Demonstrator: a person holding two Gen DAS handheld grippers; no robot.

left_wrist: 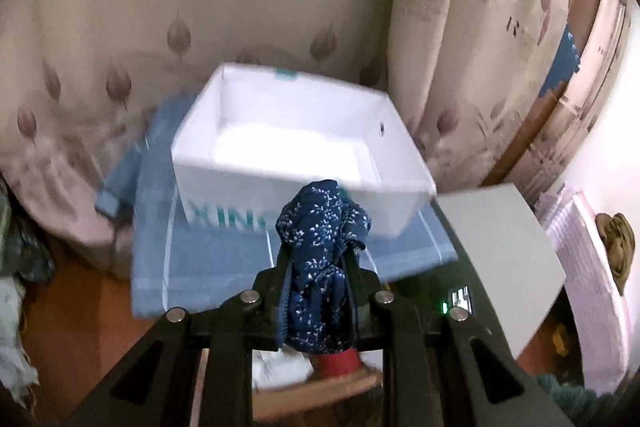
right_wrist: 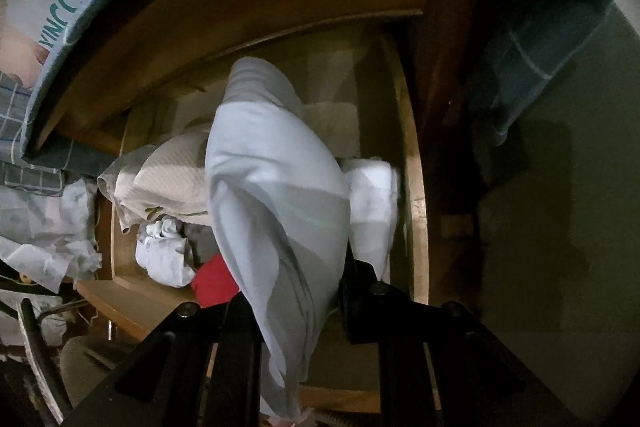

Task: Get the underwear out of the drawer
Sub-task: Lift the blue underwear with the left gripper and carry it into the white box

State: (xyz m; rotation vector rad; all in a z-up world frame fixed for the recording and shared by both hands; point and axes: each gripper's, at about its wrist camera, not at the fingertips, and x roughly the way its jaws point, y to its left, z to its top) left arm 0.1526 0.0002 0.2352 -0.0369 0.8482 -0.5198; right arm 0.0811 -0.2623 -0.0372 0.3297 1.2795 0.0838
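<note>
In the left wrist view my left gripper (left_wrist: 318, 251) is shut on dark blue underwear with a white floral print (left_wrist: 320, 267), bunched between the fingers and held in the air in front of a white open box (left_wrist: 280, 155). In the right wrist view my right gripper (right_wrist: 292, 279) is shut on a light grey garment with darker grey bands (right_wrist: 276, 195), which hangs over the open wooden drawer (right_wrist: 418, 211). White folded cloth (right_wrist: 372, 203), a cream textured cloth (right_wrist: 168, 183), white socks (right_wrist: 164, 259) and a red item (right_wrist: 214, 285) lie in the drawer.
The white box stands on a blue cloth (left_wrist: 224, 263) with pale stripes, on top of the cabinet. A leaf-patterned curtain (left_wrist: 120, 27) hangs behind it. A grey flat panel (left_wrist: 504, 255) lies to the right. Crumpled white fabric (right_wrist: 52, 227) lies left of the drawer.
</note>
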